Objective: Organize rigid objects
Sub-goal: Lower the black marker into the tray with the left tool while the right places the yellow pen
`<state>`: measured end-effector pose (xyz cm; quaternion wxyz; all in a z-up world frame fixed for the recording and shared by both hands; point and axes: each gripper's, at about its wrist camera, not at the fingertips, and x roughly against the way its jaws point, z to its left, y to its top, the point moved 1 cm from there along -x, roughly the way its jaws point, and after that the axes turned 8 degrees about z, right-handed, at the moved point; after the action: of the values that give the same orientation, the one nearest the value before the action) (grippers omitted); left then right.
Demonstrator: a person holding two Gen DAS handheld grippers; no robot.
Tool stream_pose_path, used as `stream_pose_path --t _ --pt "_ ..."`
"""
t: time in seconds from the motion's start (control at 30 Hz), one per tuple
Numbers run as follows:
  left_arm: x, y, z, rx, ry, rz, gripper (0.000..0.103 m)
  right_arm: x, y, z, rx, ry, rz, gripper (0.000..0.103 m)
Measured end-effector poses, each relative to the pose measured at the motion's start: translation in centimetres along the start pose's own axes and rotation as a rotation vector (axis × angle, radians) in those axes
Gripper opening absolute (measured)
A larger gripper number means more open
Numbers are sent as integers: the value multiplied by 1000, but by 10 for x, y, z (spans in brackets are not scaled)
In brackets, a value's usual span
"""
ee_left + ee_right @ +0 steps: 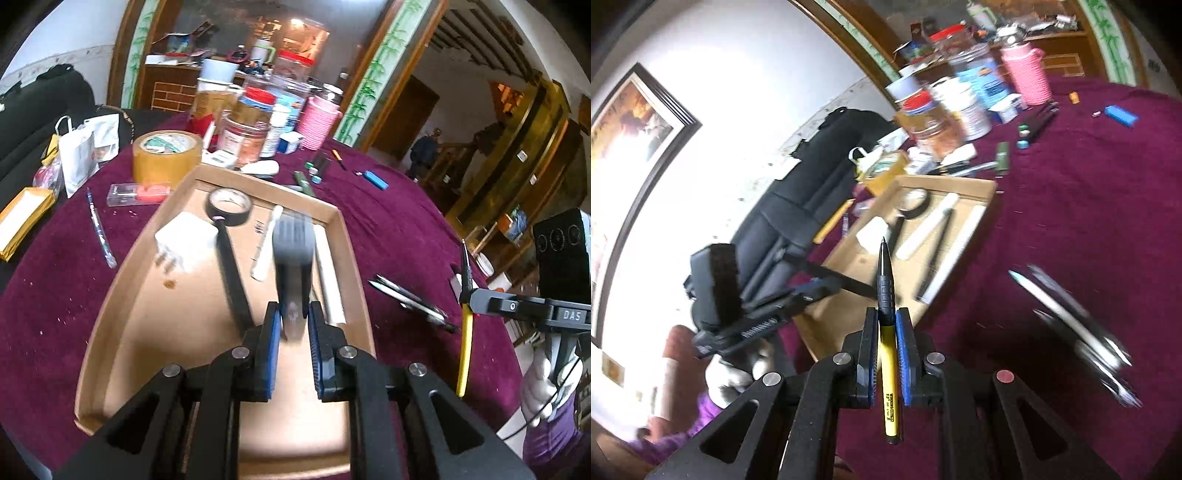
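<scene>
The right gripper (886, 325) pinches one yellow pen (889, 369) above the purple cloth, right of the cardboard tray (979, 192), probably to carry it there. The left gripper (294, 317) is pressed onto one blurred dark object (291, 254) over the tray. Inside lie one white plug (186, 243) and one black tape roll (229, 206). At least two pens (410, 299) wait right of the tray.

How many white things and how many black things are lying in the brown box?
White: 3 (plug, short stick, long tube)
Black: 3 (tape roll, thick stick, thin stick)
Total: 6
</scene>
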<state>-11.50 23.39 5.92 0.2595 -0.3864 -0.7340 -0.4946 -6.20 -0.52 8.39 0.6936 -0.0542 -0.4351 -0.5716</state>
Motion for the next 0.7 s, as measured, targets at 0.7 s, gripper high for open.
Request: stream_pose_path --t 0.7 --pt "-80 58 28 109 21 154 15 -139 89 -42 -245 -104 113 12"
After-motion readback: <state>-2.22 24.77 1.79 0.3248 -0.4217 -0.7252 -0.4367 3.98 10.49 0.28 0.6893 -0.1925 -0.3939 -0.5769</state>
